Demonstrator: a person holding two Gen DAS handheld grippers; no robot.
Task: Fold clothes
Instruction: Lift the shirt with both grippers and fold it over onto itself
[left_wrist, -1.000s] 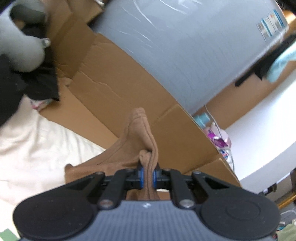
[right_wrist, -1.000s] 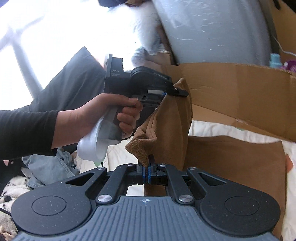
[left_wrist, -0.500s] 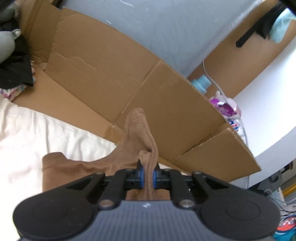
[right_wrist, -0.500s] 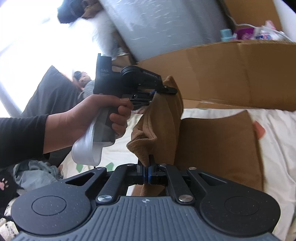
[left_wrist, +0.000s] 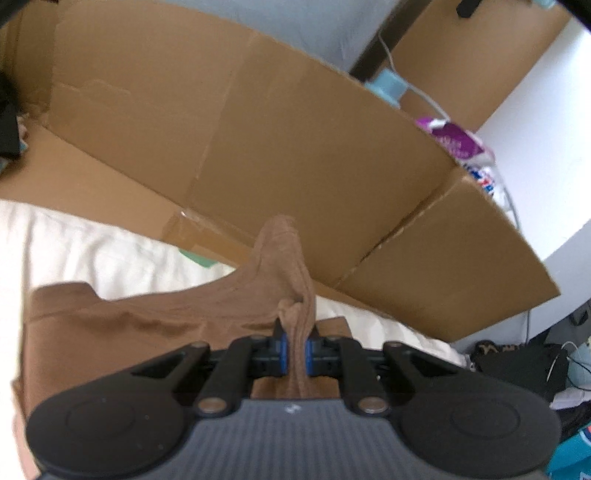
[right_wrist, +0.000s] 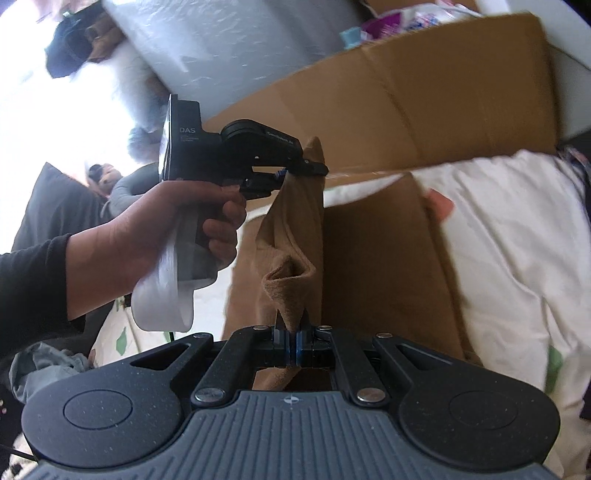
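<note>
A brown garment (left_wrist: 122, 325) (right_wrist: 380, 258) lies partly spread on the cream bedding (left_wrist: 92, 254) (right_wrist: 517, 240). My left gripper (left_wrist: 294, 347) is shut on a bunched edge of it, which sticks up past the blue pads. In the right wrist view that left gripper (right_wrist: 295, 170), held by a hand (right_wrist: 155, 229) in a black sleeve, lifts one corner of the cloth. My right gripper (right_wrist: 291, 343) is shut on another bunched corner. The brown fabric hangs in a fold between the two grippers.
A flattened cardboard box (left_wrist: 295, 147) (right_wrist: 424, 96) stands behind the bedding. A grey upright surface (right_wrist: 229, 40) rises beyond it. Bottles and packets (left_wrist: 458, 144) sit at the far right. Other clothes (right_wrist: 48, 362) lie at the lower left.
Both grippers have swung sideways and lower with the brown garment still clamped. The cardboard now fills more of both views, and more of the garment lies flat on the bedding.
</note>
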